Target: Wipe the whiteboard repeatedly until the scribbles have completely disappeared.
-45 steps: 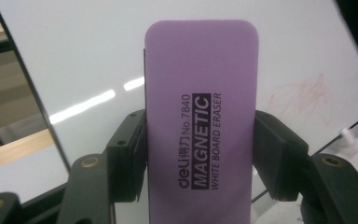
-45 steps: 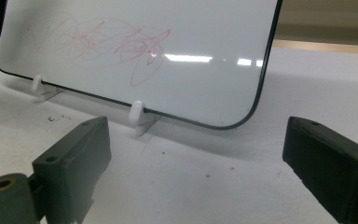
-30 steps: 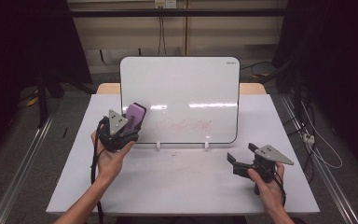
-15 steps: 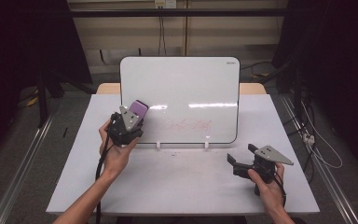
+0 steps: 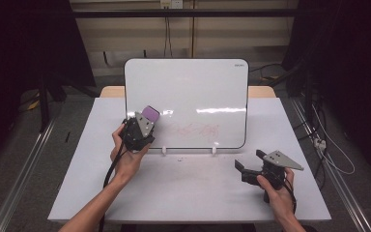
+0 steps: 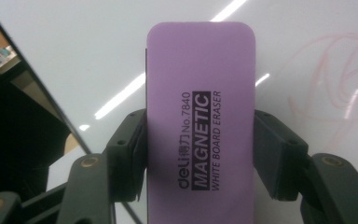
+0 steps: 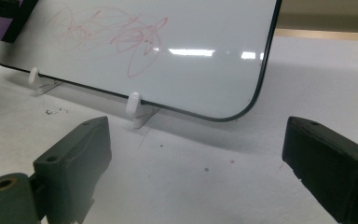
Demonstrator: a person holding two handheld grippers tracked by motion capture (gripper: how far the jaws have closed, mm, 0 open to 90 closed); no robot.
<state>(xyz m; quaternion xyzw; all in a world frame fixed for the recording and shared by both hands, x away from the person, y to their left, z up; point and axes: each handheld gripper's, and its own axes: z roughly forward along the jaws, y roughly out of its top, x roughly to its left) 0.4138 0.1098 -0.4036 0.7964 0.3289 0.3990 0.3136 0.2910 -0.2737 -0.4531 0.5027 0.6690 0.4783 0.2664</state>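
Left gripper view shows your purple eraser [image 6: 200, 126] sitting squarely between the left claw [image 6: 200, 158], its pads clamped on the eraser's two long sides. Its long axis runs straight out from the claw toward the whiteboard [image 6: 307, 56]. Your right claw [image 7: 200, 163] rests wide apart, holding nothing, above the table [image 7: 205, 186].

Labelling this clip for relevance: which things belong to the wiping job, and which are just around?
In the job:
- left tongs, shut on the purple eraser
- whiteboard with red scribbles

Just around:
- right tongs, open, nothing between them, resting low on the table
- white clip feet propping the board
- cables on the floor
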